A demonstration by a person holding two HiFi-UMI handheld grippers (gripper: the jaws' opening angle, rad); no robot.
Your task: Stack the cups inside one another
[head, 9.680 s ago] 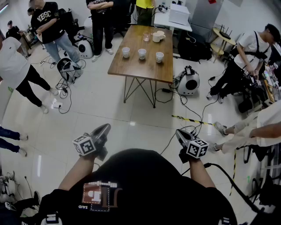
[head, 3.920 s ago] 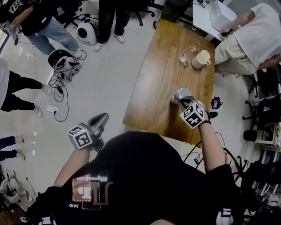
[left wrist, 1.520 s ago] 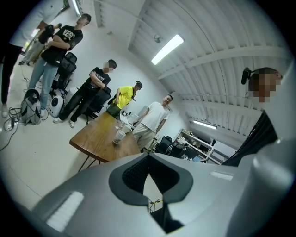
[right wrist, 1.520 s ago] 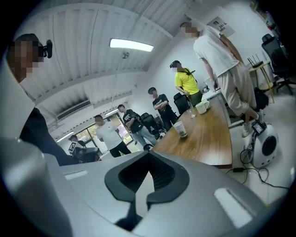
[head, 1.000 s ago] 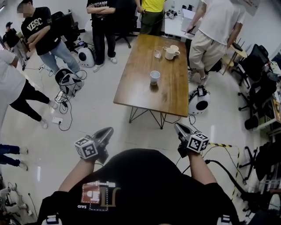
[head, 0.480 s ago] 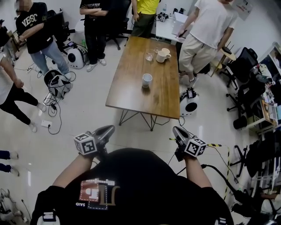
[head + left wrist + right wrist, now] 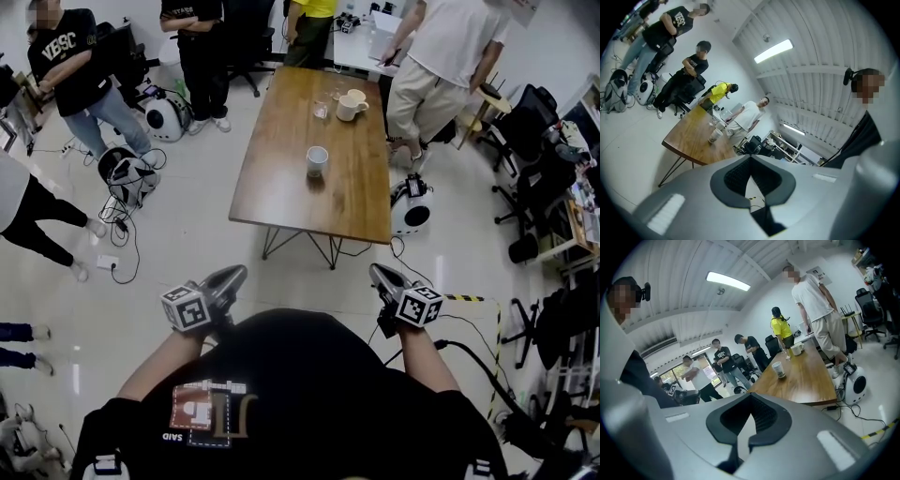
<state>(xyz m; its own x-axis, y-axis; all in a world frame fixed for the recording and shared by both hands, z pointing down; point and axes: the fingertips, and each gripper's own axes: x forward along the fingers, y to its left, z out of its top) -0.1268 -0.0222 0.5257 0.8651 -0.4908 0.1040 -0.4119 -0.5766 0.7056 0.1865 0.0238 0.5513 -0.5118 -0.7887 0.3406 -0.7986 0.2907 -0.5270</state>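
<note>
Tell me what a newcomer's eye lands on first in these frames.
First is the long brown wooden table in the middle of the head view, with people standing at its far end and to its left. A white paper cup sits alone near its centre and a white ceramic mug at the far end. Next come the left gripper and right gripper, both shut and empty, held near the wearer's chest, well short of the table.

Wooden table (image 7: 352,202): cup stack (image 7: 318,161) at middle; white mug (image 7: 352,106), glass (image 7: 322,110) at far end.
</note>
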